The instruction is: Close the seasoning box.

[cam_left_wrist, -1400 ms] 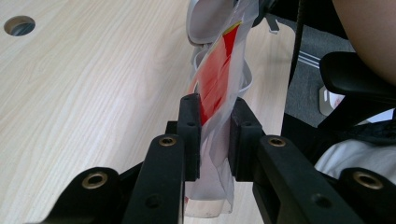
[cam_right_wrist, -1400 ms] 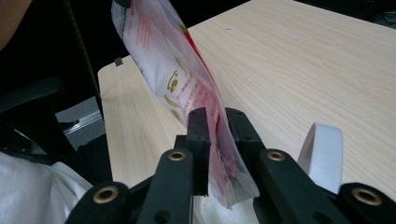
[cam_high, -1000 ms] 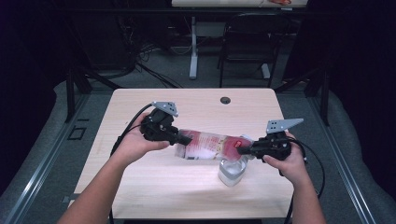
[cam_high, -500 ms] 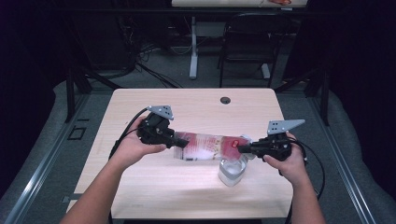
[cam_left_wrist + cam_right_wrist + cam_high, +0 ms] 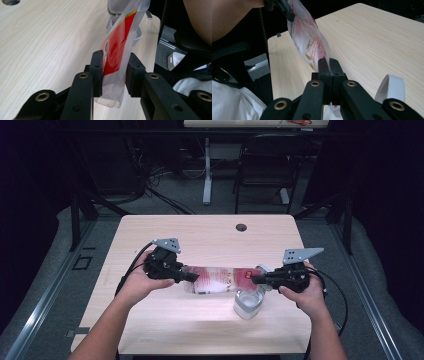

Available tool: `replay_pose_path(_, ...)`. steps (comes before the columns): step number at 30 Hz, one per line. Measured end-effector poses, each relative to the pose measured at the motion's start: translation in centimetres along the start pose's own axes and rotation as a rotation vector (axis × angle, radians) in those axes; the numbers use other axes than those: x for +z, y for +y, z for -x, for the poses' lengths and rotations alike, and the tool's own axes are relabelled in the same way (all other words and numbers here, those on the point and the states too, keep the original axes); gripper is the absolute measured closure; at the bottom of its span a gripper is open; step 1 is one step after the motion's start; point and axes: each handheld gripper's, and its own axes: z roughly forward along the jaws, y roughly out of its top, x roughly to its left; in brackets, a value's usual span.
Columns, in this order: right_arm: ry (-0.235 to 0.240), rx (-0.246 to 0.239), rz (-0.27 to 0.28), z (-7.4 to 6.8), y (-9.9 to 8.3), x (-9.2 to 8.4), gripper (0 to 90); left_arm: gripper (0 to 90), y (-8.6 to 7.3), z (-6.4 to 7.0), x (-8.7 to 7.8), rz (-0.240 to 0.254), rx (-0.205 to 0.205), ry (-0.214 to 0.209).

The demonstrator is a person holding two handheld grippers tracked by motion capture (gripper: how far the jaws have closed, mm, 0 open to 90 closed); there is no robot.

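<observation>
Left gripper [image 5: 186, 276]: its jaws straddle one end of the plastic bag [image 5: 220, 280], and they have just been opening; in the left gripper view one pad [image 5: 98, 72] lies against the red print while the other stands a little clear of the film, so the bag sits between them unclamped.
Right gripper [image 5: 256, 279]: pressed together on the other end of the bag; in the right gripper view the two jaws meet with only the thin film pinched between them.
Plastic bag: clear, printed in red and white, stretched level between the two grippers above the front half of the bench [image 5: 210, 232]; it runs side to side, roughly parallel to the front edge; whether its underside touches the wood I cannot tell.
Bag, seen along the left gripper: a red panel with a thin yellow line near the top, the loose clear edge hanging below the pads [image 5: 110, 82].
Bag, seen along the right gripper: red lettering and small golden marks on white film, rising away from the jaws toward the other gripper [image 5: 309, 47].
Clear cup [image 5: 248, 303]: stands on the bench just below the bag's right end, near the front right corner and close to the right gripper.
Hands: the left hand [image 5: 137, 282] and the right hand [image 5: 306, 292] each wrap a gripper body, forearms coming in over the front edge.
Cable hole [image 5: 241, 227]: small dark round opening near the far edge of the bench, well apart from the bag.
</observation>
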Motion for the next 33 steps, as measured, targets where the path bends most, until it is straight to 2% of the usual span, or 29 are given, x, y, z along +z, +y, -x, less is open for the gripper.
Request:
replay_pose_path(3, -0.005, -0.006, 0.002, -0.2, 0.1, 0.1, 90.0, 70.4, -0.5, 0.0, 0.1, 0.004, -0.002, 0.006)
replay_pose_path(5, -0.002, -0.009, 0.001, -0.3, 0.2, 0.2, 90.0, 69.8, -0.8, -0.1, 0.2, 0.021, -0.009, -0.013)
replay_pose_path(6, -0.003, -0.01, 0.0, -0.4, 0.2, 0.2, 90.0, 69.4, -0.9, -0.2, 0.1, 0.027, -0.008, -0.011)
replay_pose_path(7, -0.002, -0.01, 0.001, -0.4, 0.3, 0.3, 90.0, 68.9, -1.1, -0.1, 0.0, 0.03, -0.009, 0.008)
replay_pose_path(8, -0.007, -0.016, -0.003, -0.4, 0.3, 0.3, 90.0, 68.7, -1.2, -0.2, 0.1, 0.046, -0.011, -0.009)
replay_pose_path(11, -0.013, -0.017, 0.0, -0.6, 0.4, 0.4, 90.0, 68.0, -1.6, -0.2, 0.0, 0.064, -0.02, -0.008)
replay_pose_path(16, -0.018, -0.022, 0.002, -1.0, 0.6, 0.7, 90.0, 68.8, -2.4, -0.4, 0.1, 0.072, -0.026, -0.009)
replay_pose_path(26, -0.02, -0.024, 0.006, -1.4, 1.0, 1.3, 90.0, 70.8, -3.8, -0.5, 0.3, 0.085, 0.001, 0.003)
replay_pose_path(33, -0.023, -0.03, 0.003, -1.6, 1.3, 1.6, 90.0, 69.5, -4.9, -0.9, 0.7, 0.104, -0.025, -0.016)
